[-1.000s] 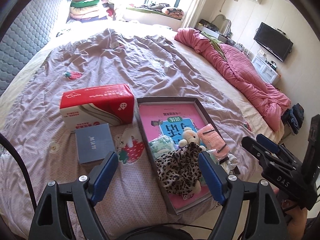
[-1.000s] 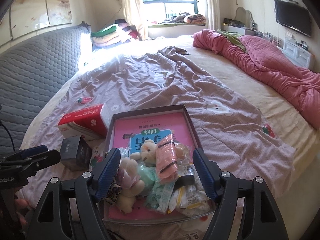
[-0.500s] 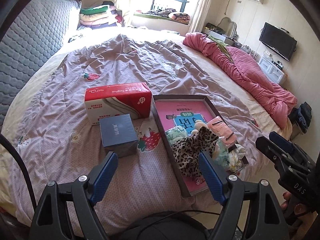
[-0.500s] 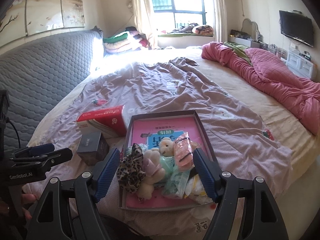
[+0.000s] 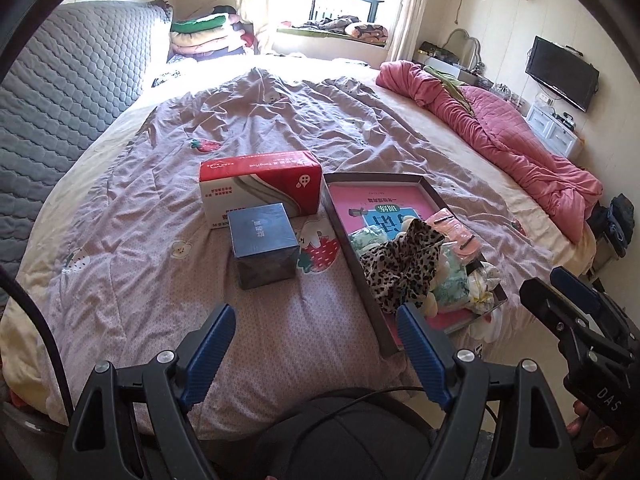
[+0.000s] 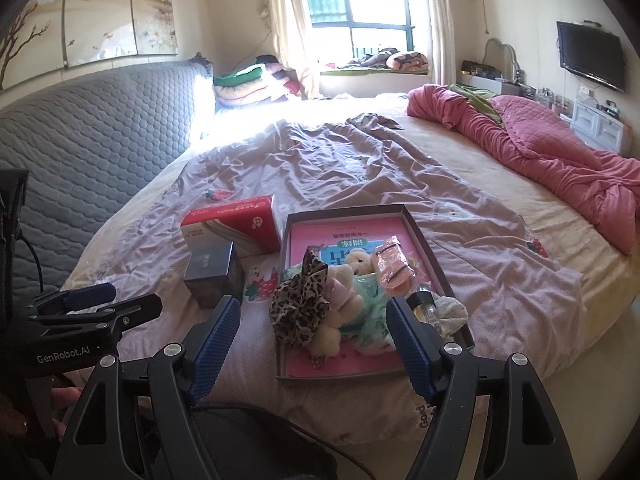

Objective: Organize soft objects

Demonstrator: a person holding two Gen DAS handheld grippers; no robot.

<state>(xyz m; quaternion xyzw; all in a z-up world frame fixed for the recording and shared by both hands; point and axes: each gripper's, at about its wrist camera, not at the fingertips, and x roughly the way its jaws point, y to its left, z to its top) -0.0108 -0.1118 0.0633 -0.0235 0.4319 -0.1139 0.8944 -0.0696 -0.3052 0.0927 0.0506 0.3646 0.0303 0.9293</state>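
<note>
Nearest, the left gripper [image 5: 316, 346] and right gripper [image 6: 314, 336] are held spread and empty above the bed's edge. Just beyond, the soft objects are piled in the shallow tray [image 6: 412, 222] on the bed [image 6: 460, 184]: a leopard-print cloth [image 6: 302, 300] and plush bear [image 6: 358, 262]. Both are judged light and limp, best pinched at a raised fold.

Tissue box [image 5: 260, 188] touching blue box [image 5: 262, 246] on bed [image 5: 160, 208]; pink quilt [image 5: 500, 128] right; TV [image 5: 562, 72] on wall.
</note>
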